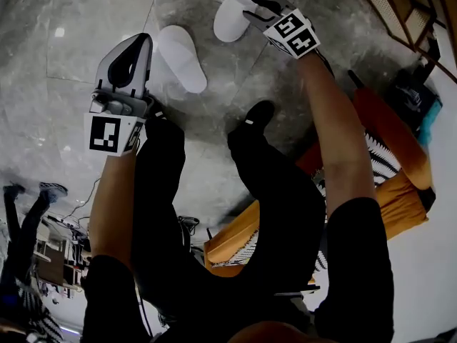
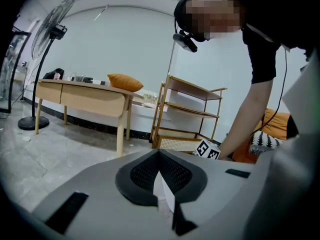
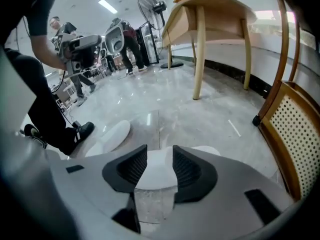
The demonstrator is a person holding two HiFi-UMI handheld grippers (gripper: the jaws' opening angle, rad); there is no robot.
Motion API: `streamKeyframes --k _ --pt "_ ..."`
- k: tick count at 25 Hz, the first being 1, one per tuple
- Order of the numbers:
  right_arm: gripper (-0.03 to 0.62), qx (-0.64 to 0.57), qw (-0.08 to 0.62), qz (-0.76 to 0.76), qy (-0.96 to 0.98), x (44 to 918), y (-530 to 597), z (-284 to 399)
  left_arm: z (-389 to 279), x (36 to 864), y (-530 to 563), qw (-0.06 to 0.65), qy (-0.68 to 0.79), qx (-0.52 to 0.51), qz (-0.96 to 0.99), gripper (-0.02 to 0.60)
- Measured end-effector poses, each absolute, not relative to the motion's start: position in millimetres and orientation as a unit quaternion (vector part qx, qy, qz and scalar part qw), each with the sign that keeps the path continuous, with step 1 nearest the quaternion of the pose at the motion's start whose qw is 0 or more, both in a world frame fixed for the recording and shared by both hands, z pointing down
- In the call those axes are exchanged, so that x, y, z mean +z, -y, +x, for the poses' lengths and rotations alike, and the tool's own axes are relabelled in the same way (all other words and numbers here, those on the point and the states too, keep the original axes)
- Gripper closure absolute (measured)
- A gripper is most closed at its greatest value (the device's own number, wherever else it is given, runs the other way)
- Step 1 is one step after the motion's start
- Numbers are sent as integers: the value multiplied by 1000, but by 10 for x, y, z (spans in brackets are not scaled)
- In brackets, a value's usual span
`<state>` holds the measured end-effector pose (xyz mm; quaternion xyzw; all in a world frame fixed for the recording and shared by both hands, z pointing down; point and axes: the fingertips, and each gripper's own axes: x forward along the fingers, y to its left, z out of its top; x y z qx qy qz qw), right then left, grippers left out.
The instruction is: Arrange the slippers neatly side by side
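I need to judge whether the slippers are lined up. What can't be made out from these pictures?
- Far slipper: head view, partly covered by the right tool; contact unclear.
- Same slipper, right gripper view: mostly behind the open tool.
- Near slipper, right gripper view: lower end behind the tool body.
- Left gripper view: left tool faces a table; no slipper shows.

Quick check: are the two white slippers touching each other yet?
Apart. The head view shows bare floor between the near slipper and the far slipper; the right gripper view shows the same gap.
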<state>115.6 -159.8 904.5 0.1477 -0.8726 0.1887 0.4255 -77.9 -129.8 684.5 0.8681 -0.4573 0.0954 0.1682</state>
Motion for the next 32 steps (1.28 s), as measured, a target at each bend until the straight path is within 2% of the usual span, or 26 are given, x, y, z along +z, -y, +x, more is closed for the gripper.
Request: streamKeyframes --k 7,9,11,14,18,23,32 --pt "424 226 501 71 832 9715 1453 1138 -822 7117 1313 169 447 89 874 568" --pt "460 239 522 66 816 9794 1438 1223 -828 7161 1309 168 442 86 877 568" --pt "540 242 531 62 810 9818 1431 1251 -861 7196 1270 175 444 93 874 568" --pt "554 266 520 67 809 9748 1417 1205 -893 7199 1194 190 449 111 866 568" --pt "557 351 457 145 804 9541 1493 1175 -859 7093 1163 195 448 110 866 568" --pt "559 469 317 292 771 9252 1640 1174 -812 6935 1234 196 446 106 867 568" --pt "559 579 118 545 595 9298 1607 1362 -714 6808 1343 186 434 87 877 568"
